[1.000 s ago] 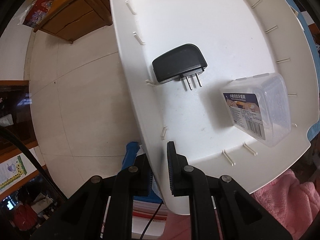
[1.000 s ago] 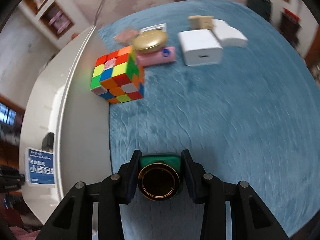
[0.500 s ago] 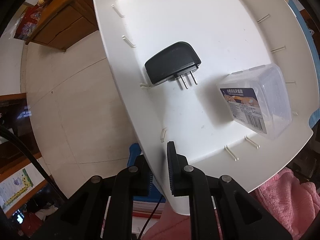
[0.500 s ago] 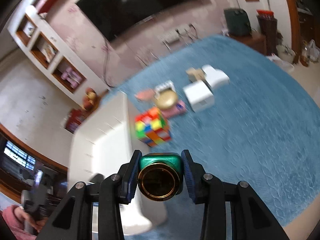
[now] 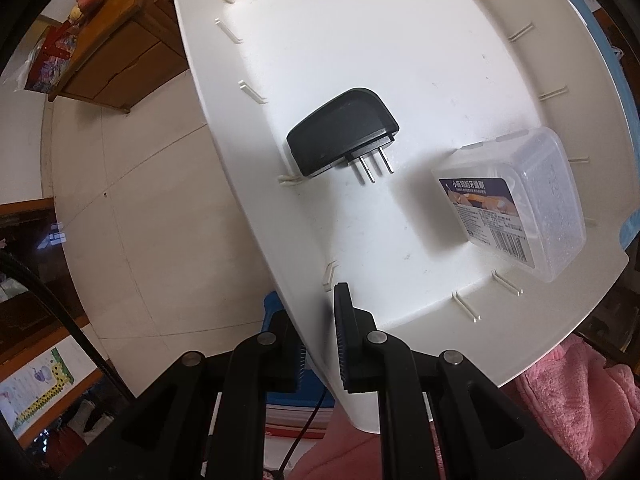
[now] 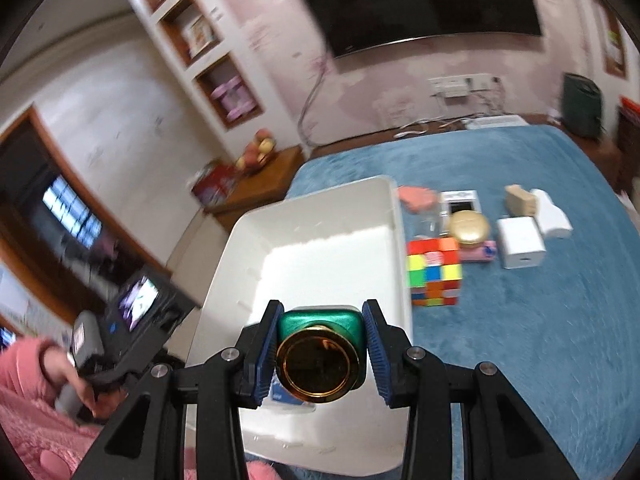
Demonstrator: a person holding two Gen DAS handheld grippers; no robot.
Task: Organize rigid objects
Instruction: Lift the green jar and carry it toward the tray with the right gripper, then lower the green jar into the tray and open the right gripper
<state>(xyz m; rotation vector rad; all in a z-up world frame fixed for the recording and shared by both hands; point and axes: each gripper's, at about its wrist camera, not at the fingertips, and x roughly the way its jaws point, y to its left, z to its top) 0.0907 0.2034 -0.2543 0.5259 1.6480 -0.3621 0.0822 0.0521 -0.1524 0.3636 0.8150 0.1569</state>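
Note:
My left gripper is shut on the near rim of a white bin. Inside the bin lie a black plug adapter and a clear plastic box with a blue label. My right gripper is shut on a green bottle with a gold cap and holds it above the bin's near end. On the blue cloth beside the bin sit a Rubik's cube, a gold compact, and a white charger block.
A second white charger, a tan block, a pink item and a small white box lie further back on the blue cloth. A wooden cabinet stands on the floor to the left.
My right gripper has lifted the green bottle from the blue cloth and swung left over the white bin. The left gripper keeps its hold on the bin rim, shifting slightly.

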